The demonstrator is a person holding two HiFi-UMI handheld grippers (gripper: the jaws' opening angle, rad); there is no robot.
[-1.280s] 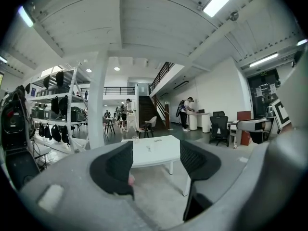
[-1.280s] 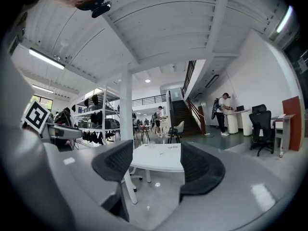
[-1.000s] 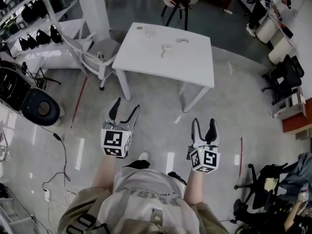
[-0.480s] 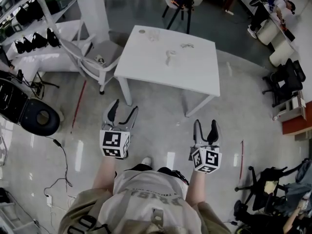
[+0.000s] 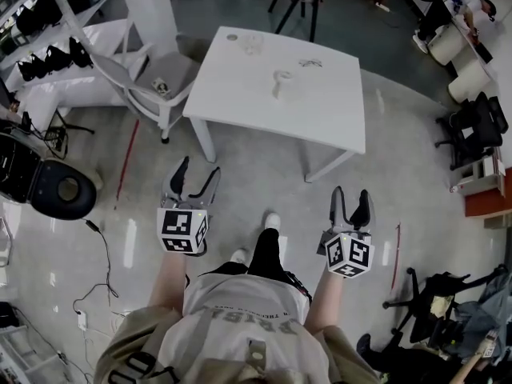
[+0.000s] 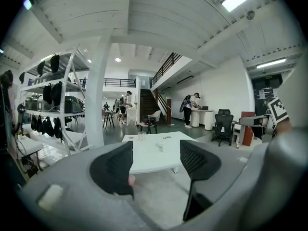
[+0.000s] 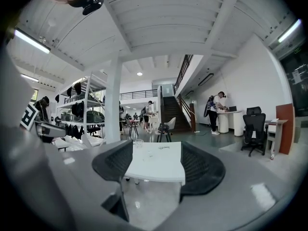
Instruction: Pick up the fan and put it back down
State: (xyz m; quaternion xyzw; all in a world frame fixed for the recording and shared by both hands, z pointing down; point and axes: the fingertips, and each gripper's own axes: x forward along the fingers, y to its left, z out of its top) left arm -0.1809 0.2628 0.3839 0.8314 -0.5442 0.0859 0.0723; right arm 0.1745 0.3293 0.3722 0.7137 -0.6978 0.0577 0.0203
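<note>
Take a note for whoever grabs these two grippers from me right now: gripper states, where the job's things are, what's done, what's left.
Left gripper: open, nothing between the jaws, held over the floor, short of the table.
Right gripper: open and empty, also over the floor.
Fan: probably the small white object near the middle of the white table, but it is too small to be sure. It is untouched. A glass stands nearer the far edge.
Done: nothing yet.
Left: get to the table, grasp the fan, lift it, set it back down.
</note>
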